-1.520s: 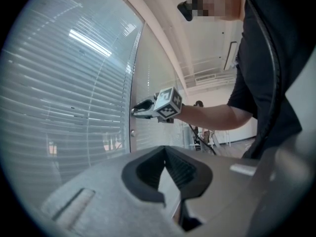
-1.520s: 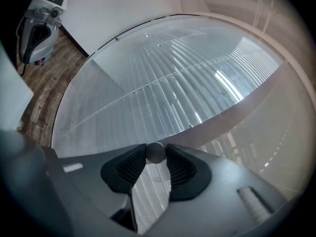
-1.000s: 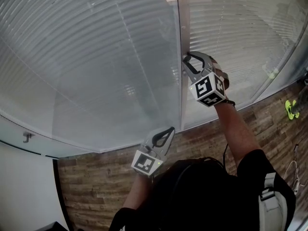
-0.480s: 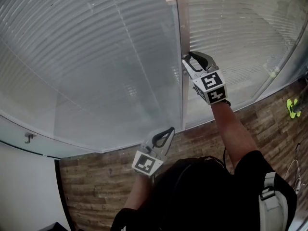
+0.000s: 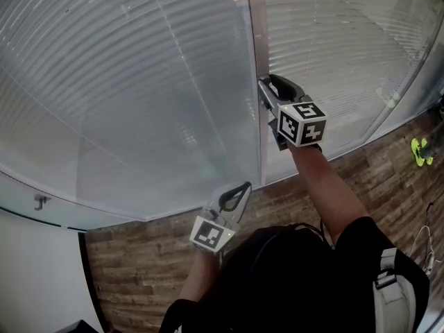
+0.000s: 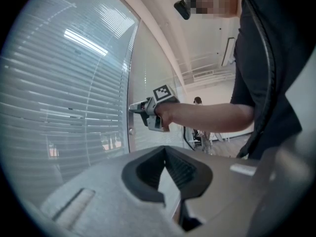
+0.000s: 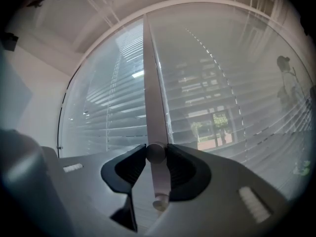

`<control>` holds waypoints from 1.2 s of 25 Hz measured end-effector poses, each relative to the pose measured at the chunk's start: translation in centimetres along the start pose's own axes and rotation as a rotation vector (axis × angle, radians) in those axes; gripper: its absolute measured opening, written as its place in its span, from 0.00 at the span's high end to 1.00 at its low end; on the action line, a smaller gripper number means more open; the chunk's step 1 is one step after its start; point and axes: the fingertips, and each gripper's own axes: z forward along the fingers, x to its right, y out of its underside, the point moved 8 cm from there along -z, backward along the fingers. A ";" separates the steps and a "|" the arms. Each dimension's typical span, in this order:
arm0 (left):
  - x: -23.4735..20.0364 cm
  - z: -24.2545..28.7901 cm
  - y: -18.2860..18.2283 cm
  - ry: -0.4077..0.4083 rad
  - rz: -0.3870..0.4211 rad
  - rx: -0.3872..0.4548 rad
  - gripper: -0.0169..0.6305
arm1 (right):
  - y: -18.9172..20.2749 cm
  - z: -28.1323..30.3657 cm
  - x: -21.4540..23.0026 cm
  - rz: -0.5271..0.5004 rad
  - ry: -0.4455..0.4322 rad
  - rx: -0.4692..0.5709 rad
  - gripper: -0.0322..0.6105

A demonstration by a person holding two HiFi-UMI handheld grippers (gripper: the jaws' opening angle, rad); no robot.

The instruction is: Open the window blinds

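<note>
**Right fingers pinching a knob on the blind frame**

The two fingers of the right gripper point(image 7: 156, 156) are pinching a small round silver knob point(image 7: 156, 152), one dark pad pressing on each side of it. A second knob point(image 7: 160, 202) of the same kind is showing lower on the strip in the right gripper view. Both knobs are sitting on one grey vertical frame strip point(image 7: 149, 73). This strip is dividing two glass panes straight ahead of the person. The two white slatted blinds point(image 5: 139, 103) are hanging behind these panes, one on each side of the strip. Their slats are lying level, and a tree and a building are showing through the right-hand one.

In the head view the right gripper point(image 5: 267, 89) is reaching out level against the strip, with a bare forearm point(image 5: 326, 186) behind it. The left gripper point(image 5: 243, 189) is hanging lower and nearer the body, well apart from the strip. Its two fingers are pressing together with nothing between them. Each gripper is carrying one marker cube point(image 5: 302, 123), two in all. A brown wood-plank floor point(image 5: 139, 269) is lying below the glass.
</note>
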 end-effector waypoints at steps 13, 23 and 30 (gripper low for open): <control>0.5 0.8 0.3 0.032 -0.013 -0.006 0.97 | 0.0 0.0 0.0 -0.022 0.001 -0.004 0.75; 0.1 1.3 -0.2 0.045 -0.001 -0.004 0.97 | -0.1 0.0 0.0 -0.034 -0.006 -0.017 0.75; 0.3 1.5 -0.2 0.047 0.004 -0.007 0.97 | -0.1 -0.1 0.1 -0.084 -0.025 -0.043 0.72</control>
